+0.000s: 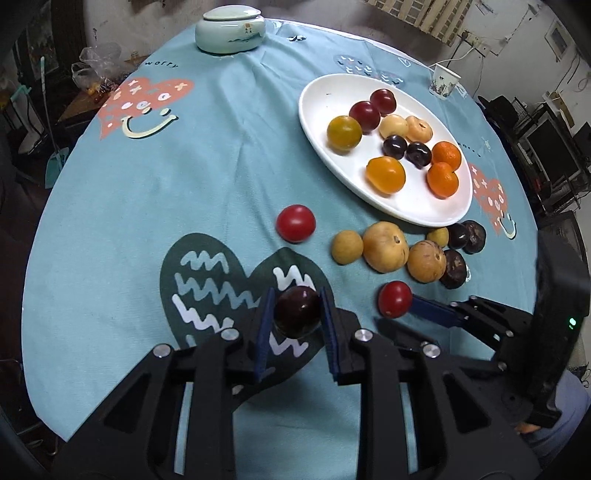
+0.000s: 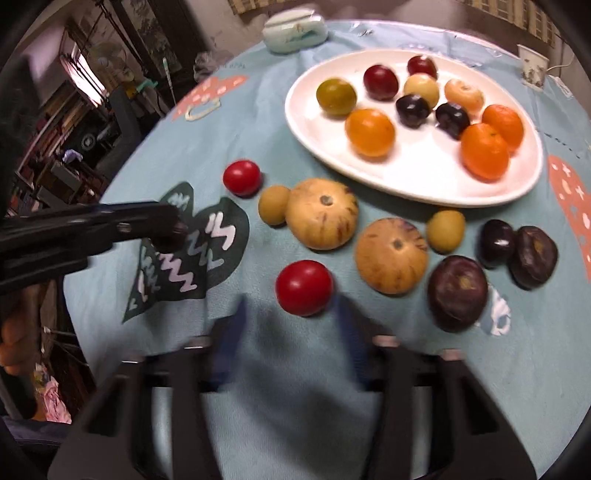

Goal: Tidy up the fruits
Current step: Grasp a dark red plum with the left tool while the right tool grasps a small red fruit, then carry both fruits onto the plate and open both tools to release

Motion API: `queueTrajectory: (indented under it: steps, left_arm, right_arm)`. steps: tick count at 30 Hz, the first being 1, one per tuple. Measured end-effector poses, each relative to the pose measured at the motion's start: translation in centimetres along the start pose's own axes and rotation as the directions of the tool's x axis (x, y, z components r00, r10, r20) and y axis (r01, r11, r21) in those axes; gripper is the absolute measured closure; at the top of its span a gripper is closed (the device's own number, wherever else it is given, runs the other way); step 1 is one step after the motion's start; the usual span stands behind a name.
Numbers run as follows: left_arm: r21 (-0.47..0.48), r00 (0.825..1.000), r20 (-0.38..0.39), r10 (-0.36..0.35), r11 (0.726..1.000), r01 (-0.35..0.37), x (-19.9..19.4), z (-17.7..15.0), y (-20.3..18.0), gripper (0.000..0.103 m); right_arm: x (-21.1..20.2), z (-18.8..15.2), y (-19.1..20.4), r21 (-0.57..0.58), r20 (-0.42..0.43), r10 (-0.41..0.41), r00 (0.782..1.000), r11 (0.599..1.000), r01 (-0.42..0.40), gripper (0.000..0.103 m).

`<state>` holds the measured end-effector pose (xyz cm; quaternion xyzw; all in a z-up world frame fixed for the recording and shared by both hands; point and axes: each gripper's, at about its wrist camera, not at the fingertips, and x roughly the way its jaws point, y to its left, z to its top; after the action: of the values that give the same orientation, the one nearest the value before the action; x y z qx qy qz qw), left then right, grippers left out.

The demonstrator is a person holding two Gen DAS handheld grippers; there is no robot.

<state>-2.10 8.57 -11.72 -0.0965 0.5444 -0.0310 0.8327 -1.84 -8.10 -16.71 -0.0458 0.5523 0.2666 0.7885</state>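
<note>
My left gripper (image 1: 297,308) is shut on a dark plum (image 1: 296,311) and holds it just above the blue tablecloth; it also shows from the side in the right wrist view (image 2: 177,230). My right gripper (image 2: 291,314) is open, its blurred fingers on either side of a red tomato (image 2: 303,287); that tomato shows in the left wrist view (image 1: 394,298) too. A white oval plate (image 1: 332,96) holds several fruits. Loose on the cloth lie a second red tomato (image 1: 296,223), two tan melons (image 2: 321,213), small yellow fruits and dark fruits (image 2: 457,291).
A pale lidded ceramic jar (image 1: 229,27) stands at the table's far edge. A paper cup (image 1: 444,80) stands far right, beyond the plate. The round table's edge drops off to cluttered room on the left and right.
</note>
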Motion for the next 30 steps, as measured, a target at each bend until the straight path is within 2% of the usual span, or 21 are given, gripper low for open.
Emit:
queueTrajectory:
  steps: [1, 7, 11, 13, 19, 23, 25, 26, 27, 29, 30]
  left_arm:
    - [0.004, 1.0, -0.002, -0.003, 1.0, 0.003, -0.1, 0.0, 0.2, 0.078]
    - [0.05, 0.999, 0.01, -0.037, 0.998, 0.036, -0.4, 0.6, -0.6, 0.078]
    - [0.108, 0.996, 0.044, -0.08, 0.991, 0.075, -0.8, 3.2, -2.8, 0.078]
    - [0.15, 0.991, 0.07, -0.113, 0.983, 0.101, -0.9, 5.6, -4.5, 0.078]
    - [0.22, 0.986, 0.127, -0.105, 0.973, 0.075, -0.1, 10.7, -8.1, 0.077]
    - [0.237, 0.99, 0.13, -0.062, 0.971, 0.029, 1.7, 12.8, -9.3, 0.077]
    - [0.243, 0.993, 0.113, -0.044, 0.97, 0.016, 3.0, 13.5, -9.7, 0.077]
    - [0.241, 0.994, 0.107, -0.035, 0.97, 0.008, 3.5, 13.7, -9.8, 0.075]
    - [0.246, 0.995, 0.098, -0.033, 0.969, 0.008, 4.0, 13.9, -10.0, 0.065]
    - [0.239, 0.994, 0.105, -0.009, 0.971, -0.016, 4.5, 14.2, -9.8, 0.051]
    - [0.234, 0.994, 0.113, -0.005, 0.972, -0.022, 4.5, 14.2, -9.7, 0.051]
  right_arm:
    - [0.2, 0.0, -0.1, 0.005, -0.001, -0.007, 1.0, 1.0, 0.007, 0.073]
    - [-1.8, 0.2, -0.9, 0.032, 0.037, 0.049, 0.998, 0.998, -0.05, 0.074]
    - [-5.2, 1.9, -2.4, 0.039, 0.135, 0.019, 0.991, 0.999, -0.025, 0.074]
    - [-6.2, 3.1, -3.7, 0.063, 0.176, -0.012, 0.984, 0.998, 0.001, 0.074]
    - [-7.5, 7.1, -7.9, 0.138, 0.246, -0.108, 0.963, 0.988, 0.075, 0.074]
    - [-7.4, 9.1, -9.4, 0.145, 0.255, -0.112, 0.96, 0.986, 0.076, 0.074]
    - [-6.6, 10.4, -9.9, 0.133, 0.237, -0.09, 0.967, 0.989, 0.059, 0.074]
    - [-6.3, 10.7, -10.1, 0.128, 0.223, -0.075, 0.972, 0.991, 0.047, 0.074]
    - [-5.8, 11.3, -10.3, 0.124, 0.204, -0.085, 0.975, 0.99, 0.061, 0.073]
    - [-4.8, 12.0, -10.0, 0.096, 0.164, -0.136, 0.977, 0.988, 0.122, 0.073]
    - [-4.4, 12.3, -10.1, 0.085, 0.15, -0.155, 0.976, 0.986, 0.144, 0.068]
